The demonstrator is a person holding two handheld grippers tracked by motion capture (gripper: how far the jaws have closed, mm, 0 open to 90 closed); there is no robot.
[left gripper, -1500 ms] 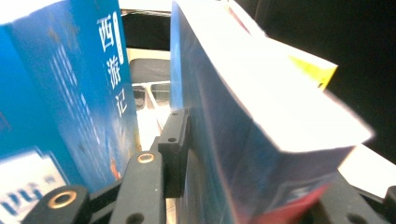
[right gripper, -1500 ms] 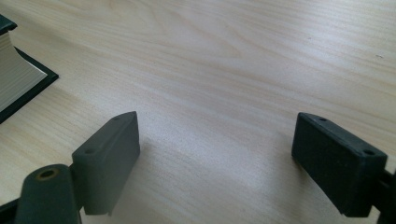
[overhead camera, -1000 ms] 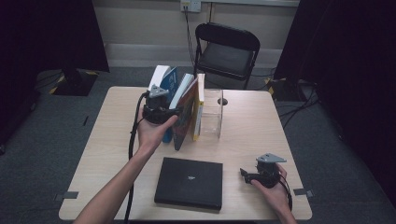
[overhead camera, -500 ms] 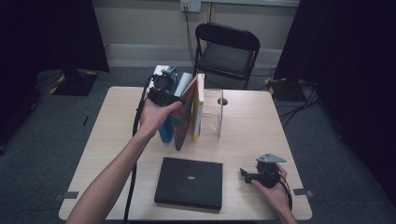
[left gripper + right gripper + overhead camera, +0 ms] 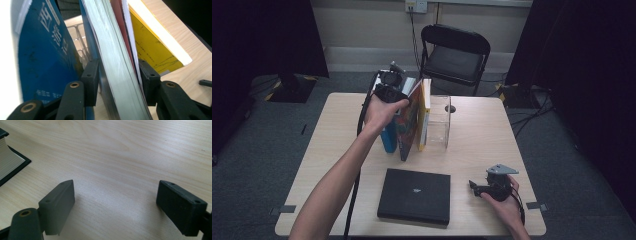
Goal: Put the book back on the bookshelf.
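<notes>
Several books stand in a row at the back of the table, leaning against a clear acrylic holder (image 5: 439, 120). My left gripper (image 5: 389, 85) is at the far top end of the row. In the left gripper view its two jaws (image 5: 117, 72) clasp a thick book with a colourful cover (image 5: 112, 62) from both sides. A blue book (image 5: 42, 50) stands on one side of it and a yellow book (image 5: 152, 47) on the other. My right gripper (image 5: 474, 187) rests low at the front right of the table, its jaws (image 5: 115, 202) wide apart over bare wood.
A black closed book (image 5: 414, 195) lies flat near the front edge, its corner visible in the right gripper view (image 5: 10, 162). A black folding chair (image 5: 454, 50) stands behind the wooden table (image 5: 482, 130). Bare wood spreads on the right half.
My left hand and gripper have moved away from me along the books, from their near side to their far top end. The right gripper has stayed put.
</notes>
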